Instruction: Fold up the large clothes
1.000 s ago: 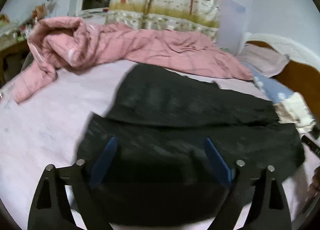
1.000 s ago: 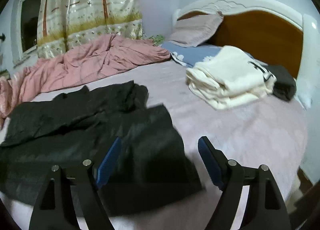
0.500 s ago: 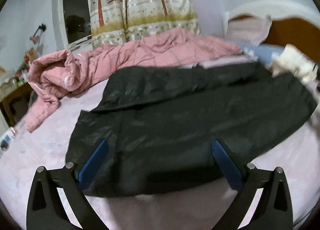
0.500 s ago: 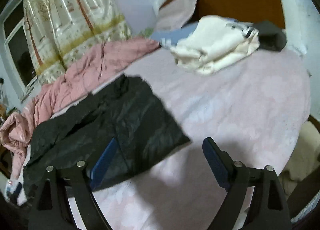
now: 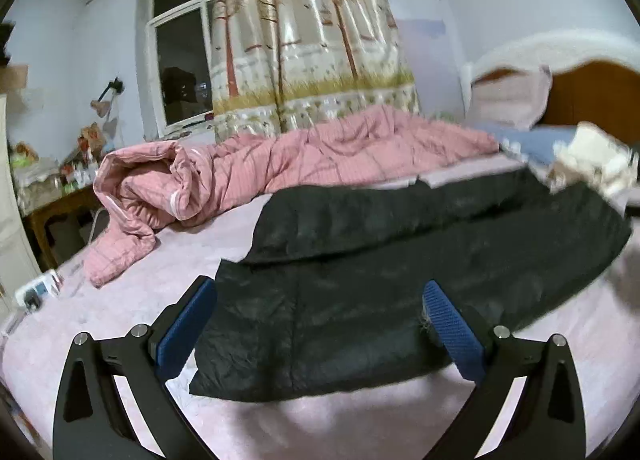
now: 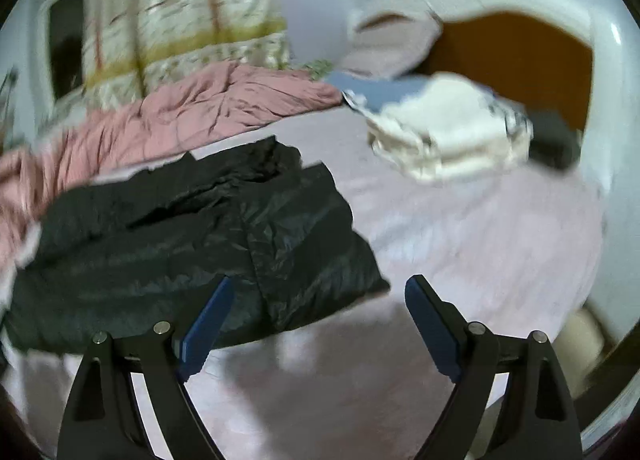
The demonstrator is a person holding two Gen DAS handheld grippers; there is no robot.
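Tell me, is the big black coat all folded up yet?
Not yet. The black coat lies spread on the bed, with just its far part lapped over the rest. A cream pile near the headboard already looks folded. Nothing is held: the left hand-held gripper and right hand-held gripper are both open above the coat's near edge. Folding it smaller is still left.

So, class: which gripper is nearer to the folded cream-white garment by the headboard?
Right. The right gripper hovers past the black jacket's end, facing the cream-white garment. The left gripper hangs over the jacket's opposite end.
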